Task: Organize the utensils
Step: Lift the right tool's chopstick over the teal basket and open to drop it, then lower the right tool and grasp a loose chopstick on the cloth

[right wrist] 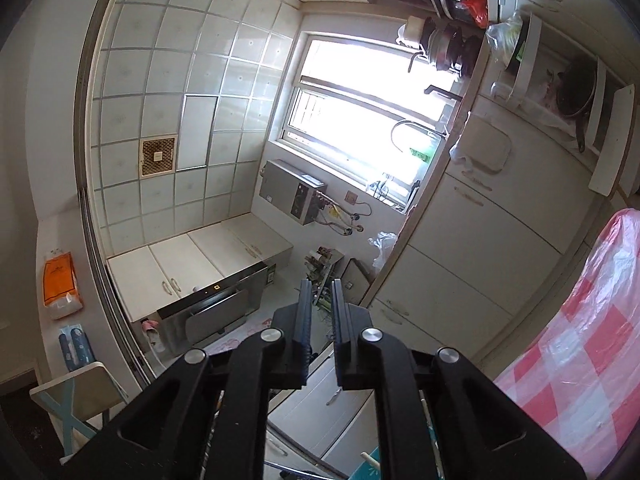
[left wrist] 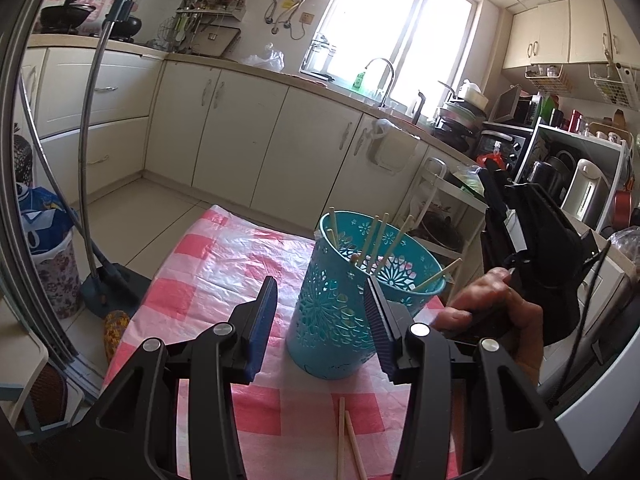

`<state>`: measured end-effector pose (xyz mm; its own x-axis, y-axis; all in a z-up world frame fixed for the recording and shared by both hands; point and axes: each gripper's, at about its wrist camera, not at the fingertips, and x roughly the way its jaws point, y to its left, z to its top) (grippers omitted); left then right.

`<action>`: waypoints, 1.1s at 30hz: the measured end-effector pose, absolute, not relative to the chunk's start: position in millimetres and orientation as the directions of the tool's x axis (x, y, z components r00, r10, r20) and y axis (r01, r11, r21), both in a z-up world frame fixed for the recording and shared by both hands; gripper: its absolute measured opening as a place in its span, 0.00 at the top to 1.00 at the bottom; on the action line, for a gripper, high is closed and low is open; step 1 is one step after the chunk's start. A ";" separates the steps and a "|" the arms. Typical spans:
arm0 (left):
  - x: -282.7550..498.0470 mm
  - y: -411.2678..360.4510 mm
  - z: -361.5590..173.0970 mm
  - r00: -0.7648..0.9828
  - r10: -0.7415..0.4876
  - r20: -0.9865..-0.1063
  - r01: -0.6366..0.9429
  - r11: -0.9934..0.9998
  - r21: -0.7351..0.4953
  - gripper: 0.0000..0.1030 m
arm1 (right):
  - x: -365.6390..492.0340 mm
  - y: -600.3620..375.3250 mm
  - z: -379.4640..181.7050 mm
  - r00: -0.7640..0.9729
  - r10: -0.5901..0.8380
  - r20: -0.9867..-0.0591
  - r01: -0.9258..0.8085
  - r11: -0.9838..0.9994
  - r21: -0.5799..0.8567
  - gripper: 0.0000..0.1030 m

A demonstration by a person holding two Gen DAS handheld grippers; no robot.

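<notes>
A teal perforated utensil cup (left wrist: 340, 300) stands on the pink-and-white checked tablecloth (left wrist: 208, 280) and holds several wooden chopsticks (left wrist: 378, 240). Two more chopsticks (left wrist: 346, 440) lie on the cloth in front of the cup. My left gripper (left wrist: 320, 304) is open, its jaws on either side of the cup's near side, not touching it. My right gripper (right wrist: 320, 304) is raised and tilted toward the ceiling and window, jaws narrowly apart with nothing between them. It also shows in the left wrist view (left wrist: 532, 240), held in a hand to the right of the cup.
Kitchen cabinets and a sink counter (left wrist: 360, 104) run behind the table. A mop (left wrist: 100, 160) and a bin (left wrist: 52, 248) stand at the left. A shelf with appliances (left wrist: 580, 184) is at the right. The tablecloth edge (right wrist: 580, 340) shows at the right wrist view's lower right.
</notes>
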<state>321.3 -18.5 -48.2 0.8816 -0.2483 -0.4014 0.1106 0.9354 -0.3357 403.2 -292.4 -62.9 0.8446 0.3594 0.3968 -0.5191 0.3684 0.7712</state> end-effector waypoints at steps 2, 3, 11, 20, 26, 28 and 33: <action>319.7 -19.2 -48.3 0.885 -0.244 -0.396 0.112 0.938 -0.327 0.59 | 392.9 -302.5 -66.4 0.851 0.367 0.375 -0.504 0.369 0.781 0.65; 319.3 -18.4 -49.2 0.886 -0.242 -0.395 0.112 0.939 -0.324 0.59 | 387.7 -309.0 -69.9 0.867 0.370 0.333 -0.469 0.382 0.796 0.59; 317.2 -19.4 -68.9 0.867 -0.248 -0.433 0.100 0.936 -0.337 0.59 | 374.8 -370.1 -139.3 0.913 0.310 -0.266 0.059 0.543 0.838 0.49; 313.3 -16.6 -78.0 0.850 -0.260 -0.458 0.111 0.938 -0.328 0.58 | 395.7 -336.3 -145.8 0.700 0.291 -0.652 0.077 0.877 0.473 0.50; 309.1 -15.2 -89.7 0.826 -0.278 -0.491 0.101 0.929 -0.357 0.58 | 413.9 -303.0 -154.6 0.636 0.224 -0.739 0.001 0.957 0.291 0.62; 304.9 -16.8 -88.8 0.825 -0.283 -0.490 0.110 0.930 -0.351 0.58 | 421.3 -286.9 -160.3 0.609 0.203 -0.766 -0.041 0.973 0.225 0.72; 296.4 -12.2 -84.2 0.827 -0.277 -0.490 0.109 0.933 -0.344 0.58 | 418.7 -264.3 -173.7 0.564 0.160 -0.810 -0.126 0.986 0.107 0.92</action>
<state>296.4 -12.2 -84.2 0.8267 -0.2771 -0.4896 0.1088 0.9326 -0.3442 418.7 -264.3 -173.7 0.5637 0.1599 -0.8103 -0.1256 0.9863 0.1072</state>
